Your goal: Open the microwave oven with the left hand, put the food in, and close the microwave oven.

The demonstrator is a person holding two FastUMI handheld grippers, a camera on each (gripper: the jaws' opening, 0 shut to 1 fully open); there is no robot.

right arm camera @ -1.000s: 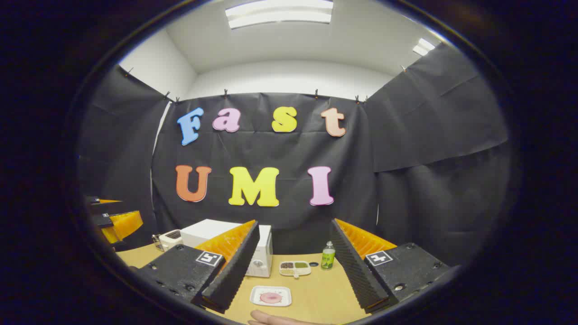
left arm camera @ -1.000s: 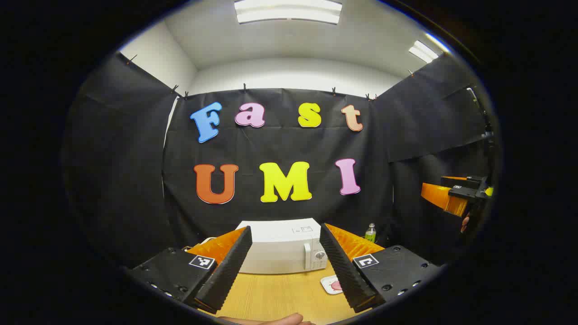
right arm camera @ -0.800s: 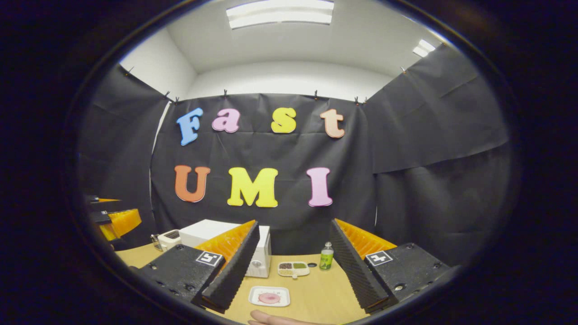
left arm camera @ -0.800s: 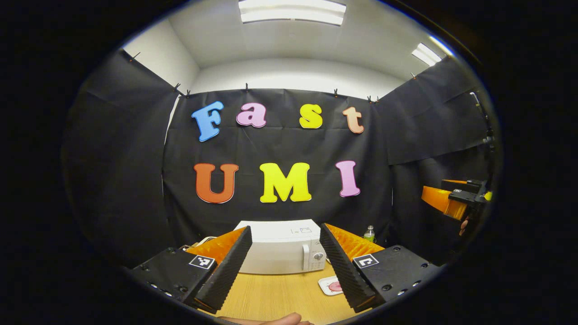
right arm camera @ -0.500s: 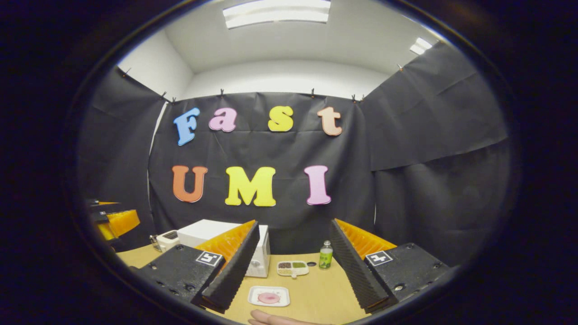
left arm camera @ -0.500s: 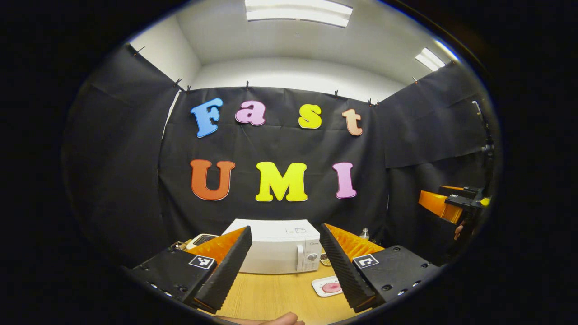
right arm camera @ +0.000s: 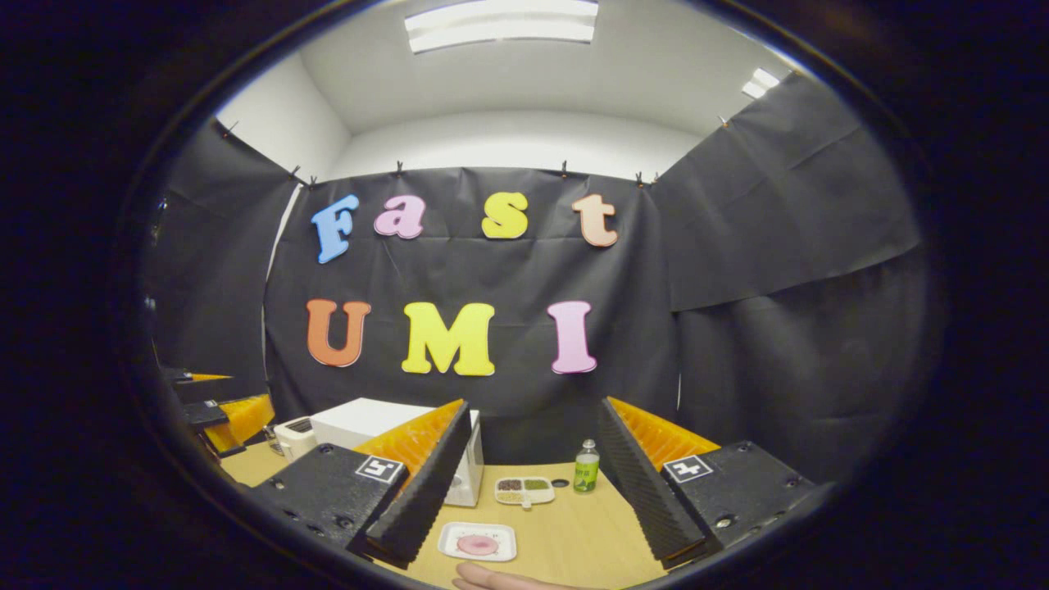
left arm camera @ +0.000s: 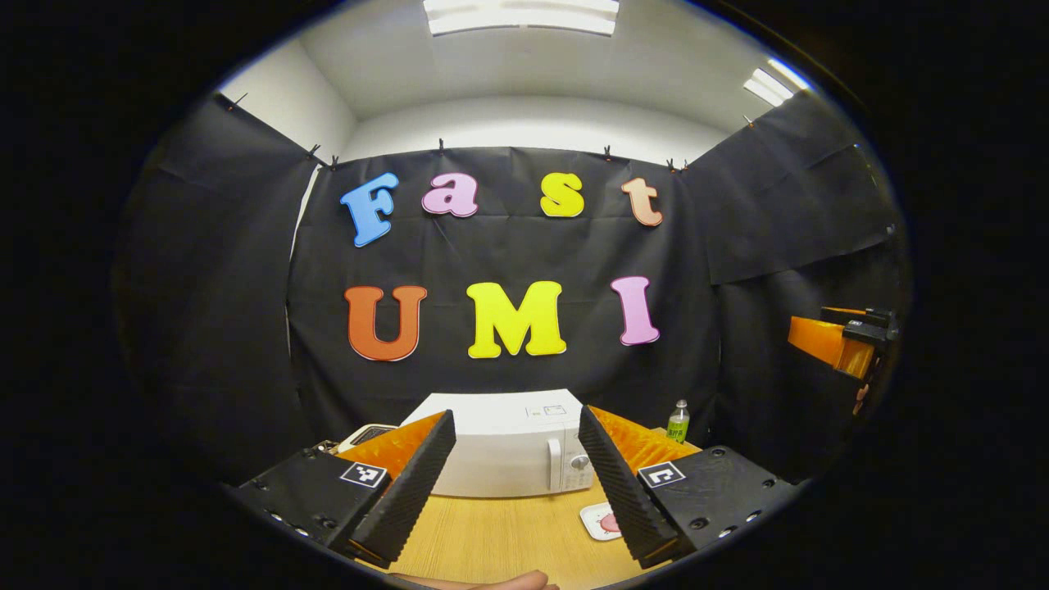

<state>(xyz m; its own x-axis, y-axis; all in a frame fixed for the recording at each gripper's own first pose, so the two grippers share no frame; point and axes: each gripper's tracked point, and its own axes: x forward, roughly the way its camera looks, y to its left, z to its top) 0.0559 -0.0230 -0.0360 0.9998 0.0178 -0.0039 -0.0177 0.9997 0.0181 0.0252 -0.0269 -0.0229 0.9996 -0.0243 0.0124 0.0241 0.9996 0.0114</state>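
A white microwave [left arm camera: 500,447] stands at the back of the wooden table [left arm camera: 492,537], its door closed, handle and knob at its right end. My left gripper [left arm camera: 516,412] hangs open in front of it, well short of the door, nothing between its fingers. A white plate with a pink food item [right arm camera: 477,542] lies on the table just ahead of my right gripper [right arm camera: 534,406], which is open and empty. The plate's edge [left arm camera: 597,522] peeks from behind a left finger. The microwave [right arm camera: 361,419] sits to the left in the right gripper view.
A small green bottle [right arm camera: 585,475] and a divided snack tray [right arm camera: 524,489] stand behind the plate. A toaster-like appliance [right arm camera: 291,434] sits left of the microwave. The other gripper appears at each view's edge [left arm camera: 844,340] [right arm camera: 221,410]. A hand [right arm camera: 500,580] shows at the bottom.
Both views only drift a little. In the right gripper view the table objects slid slightly left; in the left gripper view the other gripper sits a bit higher. Both grippers stay open.
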